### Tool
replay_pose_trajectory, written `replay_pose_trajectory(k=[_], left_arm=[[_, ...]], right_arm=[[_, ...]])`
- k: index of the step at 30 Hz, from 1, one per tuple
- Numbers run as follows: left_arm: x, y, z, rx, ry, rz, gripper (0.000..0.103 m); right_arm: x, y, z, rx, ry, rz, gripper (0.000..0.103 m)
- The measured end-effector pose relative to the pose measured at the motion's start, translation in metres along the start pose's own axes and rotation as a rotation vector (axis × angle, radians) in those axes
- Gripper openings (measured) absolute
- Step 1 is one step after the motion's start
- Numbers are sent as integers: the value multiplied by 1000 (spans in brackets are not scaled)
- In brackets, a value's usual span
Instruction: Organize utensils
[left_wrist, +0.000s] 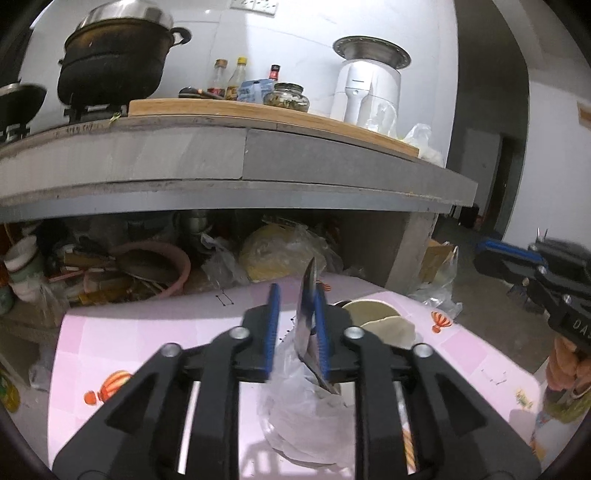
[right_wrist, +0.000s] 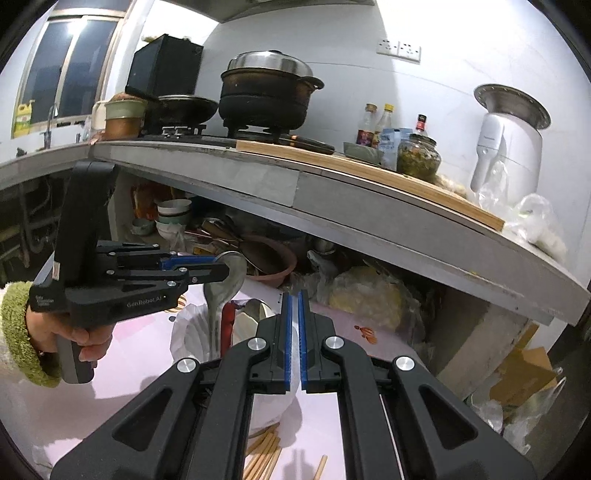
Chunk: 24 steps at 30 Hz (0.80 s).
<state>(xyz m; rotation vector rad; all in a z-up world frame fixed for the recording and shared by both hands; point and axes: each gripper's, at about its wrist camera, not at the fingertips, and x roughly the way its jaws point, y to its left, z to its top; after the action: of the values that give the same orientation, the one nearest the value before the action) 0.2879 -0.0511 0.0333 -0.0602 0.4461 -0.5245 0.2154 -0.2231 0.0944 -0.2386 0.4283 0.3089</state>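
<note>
Shiny metal spoon (right_wrist: 225, 280); wooden chopsticks (right_wrist: 264, 456)

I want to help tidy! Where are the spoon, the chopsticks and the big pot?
spoon (right_wrist: 226, 275), right wrist view, on its bowl
chopsticks (right_wrist: 264, 456), right wrist view, on the bundle's middle
pot (right_wrist: 264, 99), right wrist view, on its dark side

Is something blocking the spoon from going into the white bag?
Nothing visible blocks it. The spoon hangs handle-down from the left gripper, right at the bag's opening. A red utensil already inside sits beside its path.
</note>
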Motion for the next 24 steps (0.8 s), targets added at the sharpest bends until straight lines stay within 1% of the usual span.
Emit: replay_pose_trajectory(k=[1,2,6,9,13,15,16,17,21,22,23,24], left_arm=[[-2,2,1,-24,1,-11,26],[-5,3,2,-41,-1,-19,28],[-17,9,6,-102,-12,-30,31],[-29,16,9,-150,-21,-33,37],[-51,19,10,-177,-36,-39,49],[-65,18,6,-183,-33,-37,54],[-72,17,4,-182,-30,-31,56],[-78,16,1,-177,-27,-27,58],[-104,8,-18,-162,-4,10,68],[-107,7,-23,-164,3,15,71],[-112,4,-31,-169,14,20,73],[-116,1,-41,-174,34,24,74]], right_arm=[[-3,-3,-1,10,0,1,3],[-5,-5,-1,19,0,4,3],[-17,-15,-3,66,-1,15,3],[-26,-21,-6,96,-5,22,3],[-42,-34,-12,167,8,30,5],[-50,-41,-18,211,26,45,7],[-54,-43,-22,233,35,49,13],[-58,-45,-26,252,43,51,22],[-71,-48,-47,319,100,84,37],[-73,-47,-52,330,115,89,45],[-76,-44,-60,343,143,99,49],[-78,-41,-67,346,160,98,51]])
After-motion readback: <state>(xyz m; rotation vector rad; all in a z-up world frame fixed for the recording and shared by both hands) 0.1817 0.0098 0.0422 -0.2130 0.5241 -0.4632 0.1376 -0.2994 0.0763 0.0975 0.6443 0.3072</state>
